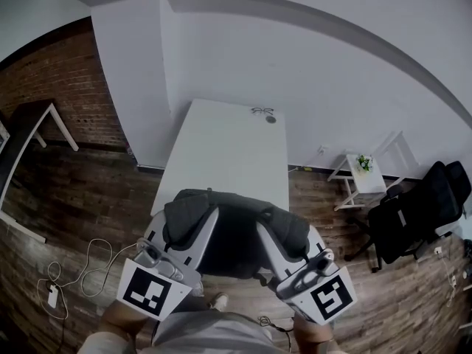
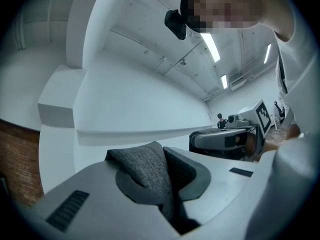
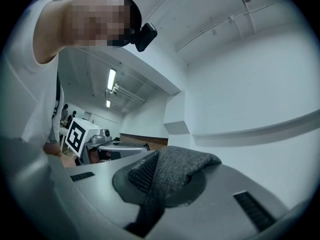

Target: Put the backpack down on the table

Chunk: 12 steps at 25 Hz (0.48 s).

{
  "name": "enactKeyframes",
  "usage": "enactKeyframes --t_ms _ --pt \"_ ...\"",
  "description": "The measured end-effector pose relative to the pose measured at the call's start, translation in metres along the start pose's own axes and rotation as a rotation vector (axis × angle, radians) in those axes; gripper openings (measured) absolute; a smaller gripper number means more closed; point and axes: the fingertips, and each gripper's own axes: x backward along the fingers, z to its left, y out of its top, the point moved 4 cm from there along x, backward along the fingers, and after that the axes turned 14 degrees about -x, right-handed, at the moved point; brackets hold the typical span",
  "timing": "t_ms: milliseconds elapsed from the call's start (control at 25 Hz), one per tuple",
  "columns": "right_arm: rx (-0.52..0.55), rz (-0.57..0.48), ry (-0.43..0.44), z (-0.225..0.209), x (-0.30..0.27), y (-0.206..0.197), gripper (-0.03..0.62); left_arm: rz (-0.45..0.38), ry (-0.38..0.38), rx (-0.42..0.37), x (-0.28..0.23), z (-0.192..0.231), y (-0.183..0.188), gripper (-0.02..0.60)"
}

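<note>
A dark grey backpack [image 1: 234,240] hangs in the air between my two grippers, just in front of the near end of the long white table [image 1: 228,150]. In the head view my left gripper [image 1: 186,218] is shut on the fabric at the pack's upper left. My right gripper [image 1: 284,228] is shut on the fabric at its upper right. The left gripper view shows a fold of grey woven fabric [image 2: 145,166] pinched between the jaws of the left gripper [image 2: 162,179]. In the right gripper view a grey strap with mesh backing [image 3: 172,171] is clamped by the right gripper [image 3: 160,184].
Small dark items [image 1: 262,112] lie at the table's far end by the white wall. A black office chair [image 1: 417,212] and a small white side table with a plant [image 1: 363,169] stand to the right. Cables [image 1: 70,271] trail on the wooden floor at left, near a dark-topped desk [image 1: 22,135].
</note>
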Motion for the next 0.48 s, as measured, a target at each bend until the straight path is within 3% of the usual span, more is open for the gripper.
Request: enactKeyframes --t_ms 240,480 --pt "0.048 -0.023 -0.027 -0.03 -0.019 0.026 0.048 -0.039 -0.008 -0.031 -0.035 0.025 0.02 0.038" --pt "0.059 -0.017 -0.098 -0.074 -0.052 0.018 0.046 -0.047 -0.005 -0.03 -0.082 0.053 -0.004 0.038"
